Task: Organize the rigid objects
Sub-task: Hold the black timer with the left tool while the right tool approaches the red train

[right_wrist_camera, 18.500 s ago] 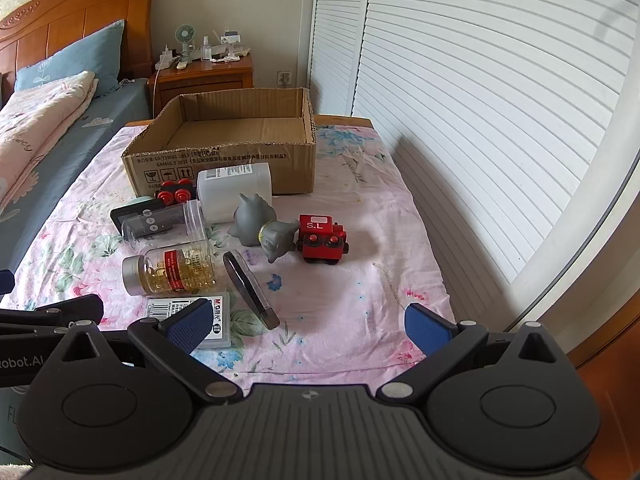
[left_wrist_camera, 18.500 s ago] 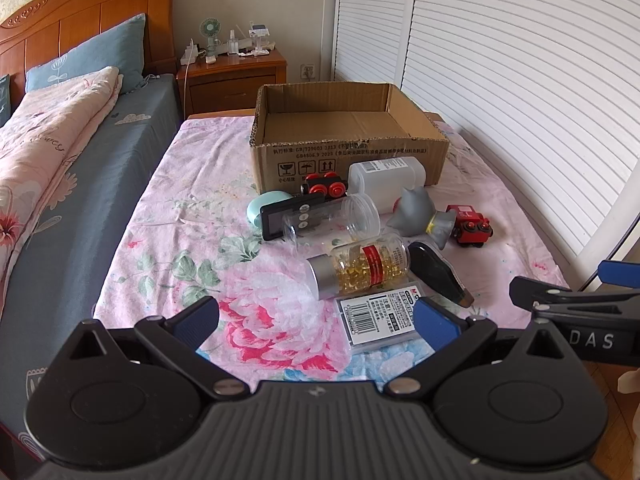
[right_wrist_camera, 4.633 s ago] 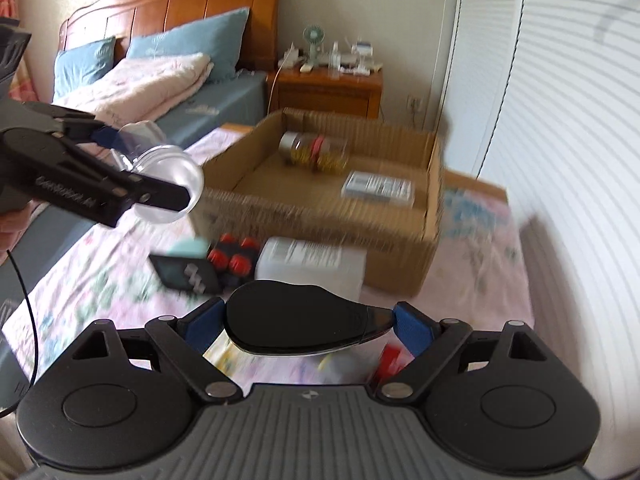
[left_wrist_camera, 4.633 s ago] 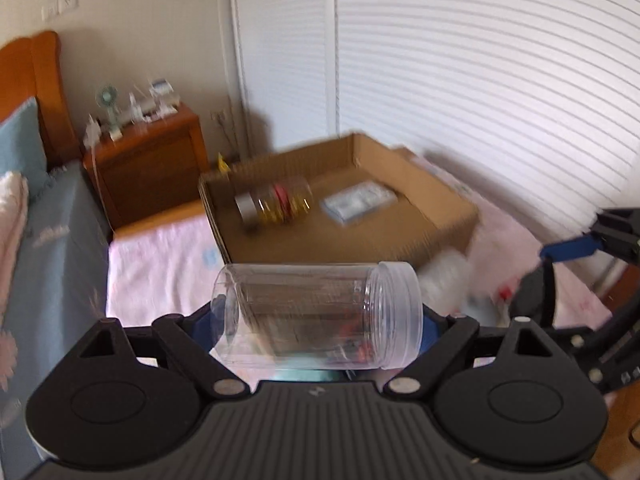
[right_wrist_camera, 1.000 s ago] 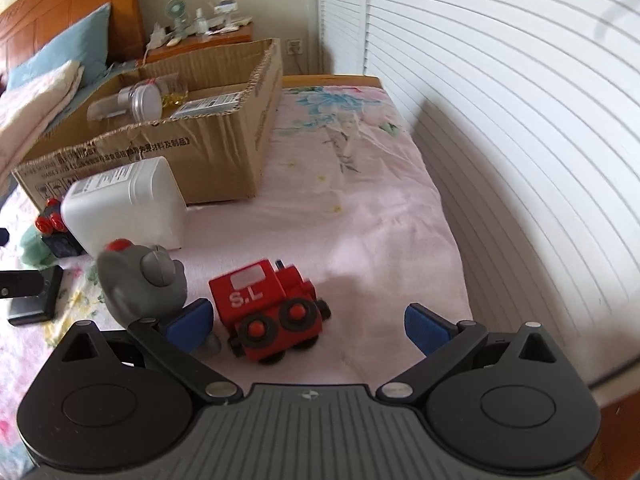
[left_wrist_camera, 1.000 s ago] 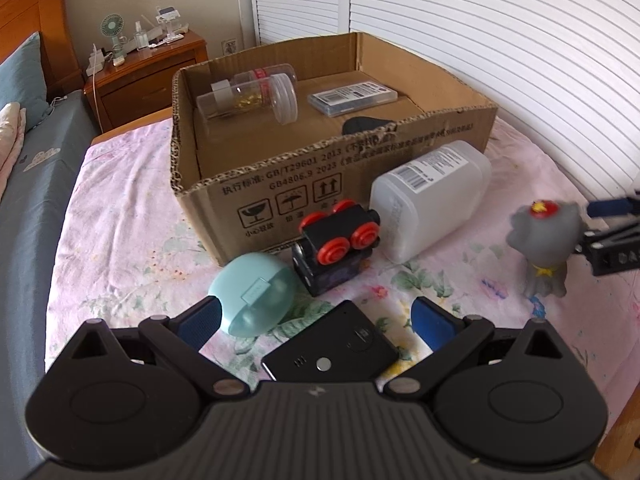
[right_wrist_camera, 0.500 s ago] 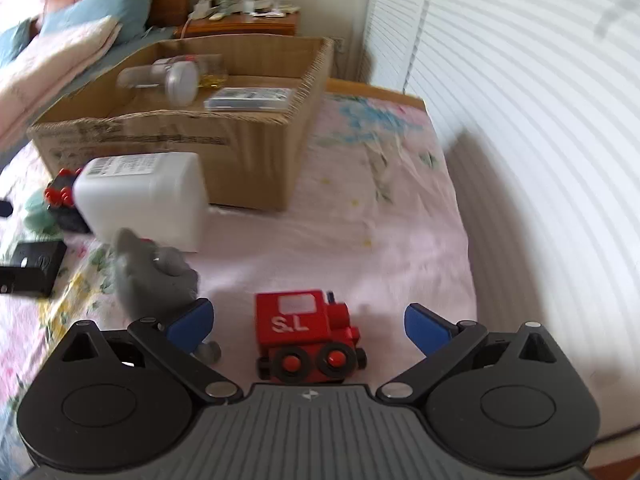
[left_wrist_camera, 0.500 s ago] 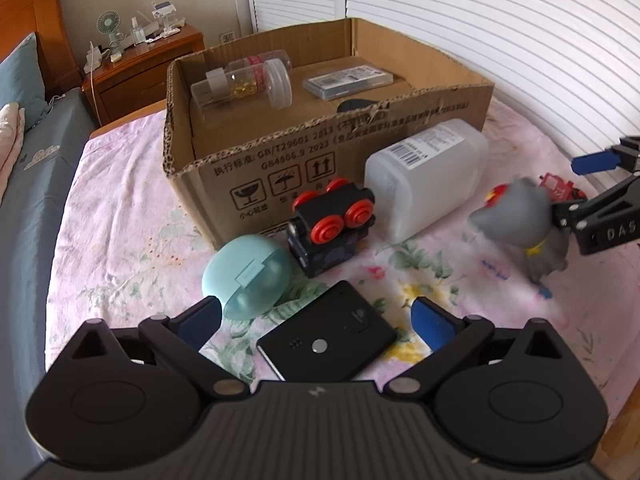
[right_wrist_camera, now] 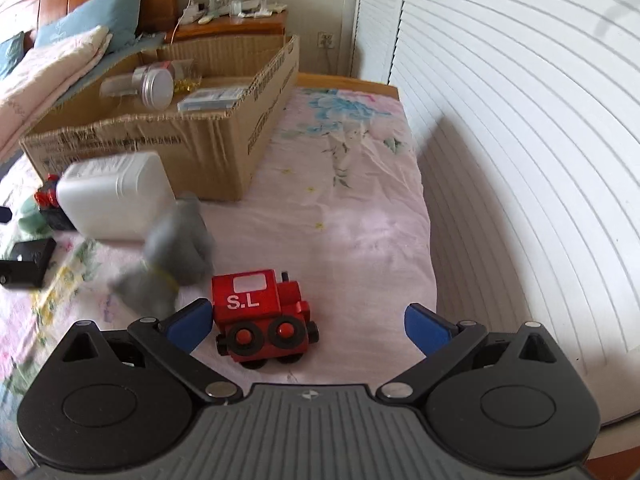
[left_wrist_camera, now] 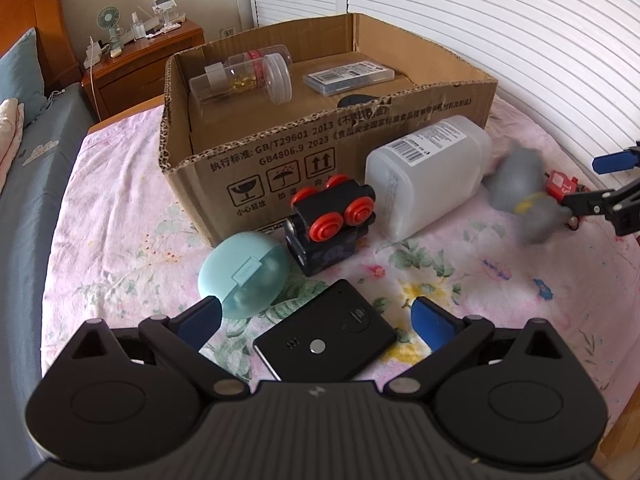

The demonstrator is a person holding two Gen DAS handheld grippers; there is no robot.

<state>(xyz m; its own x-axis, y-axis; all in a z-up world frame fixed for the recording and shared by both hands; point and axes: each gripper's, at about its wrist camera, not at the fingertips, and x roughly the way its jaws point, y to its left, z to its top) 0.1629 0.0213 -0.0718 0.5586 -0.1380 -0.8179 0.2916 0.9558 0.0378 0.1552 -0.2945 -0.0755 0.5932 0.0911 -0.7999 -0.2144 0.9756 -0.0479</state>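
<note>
My left gripper (left_wrist_camera: 318, 320) is open, its jaws astride a flat black device (left_wrist_camera: 325, 347) on the floral sheet. A mint case (left_wrist_camera: 243, 273), a black toy with red wheels (left_wrist_camera: 330, 224) and a white plastic jug (left_wrist_camera: 426, 174) lie in front of the cardboard box (left_wrist_camera: 328, 152). The box holds clear jars (left_wrist_camera: 248, 74), a flat pack (left_wrist_camera: 348, 77) and a dark item. My right gripper (right_wrist_camera: 308, 324) is open with the red toy train (right_wrist_camera: 262, 314) between its jaws. A blurred grey figure (right_wrist_camera: 172, 256) tumbles by its left finger; it also shows in the left wrist view (left_wrist_camera: 524, 196).
The floral-sheeted surface (right_wrist_camera: 352, 216) ends at white louvred doors (right_wrist_camera: 520, 120) on the right. A wooden nightstand (left_wrist_camera: 148, 60) and a bed with a blue pillow (right_wrist_camera: 92, 20) stand behind the box.
The right gripper has closed in on the red train. The grey figure has been knocked over and slid toward the jug. The left gripper has edged nearer the black device.
</note>
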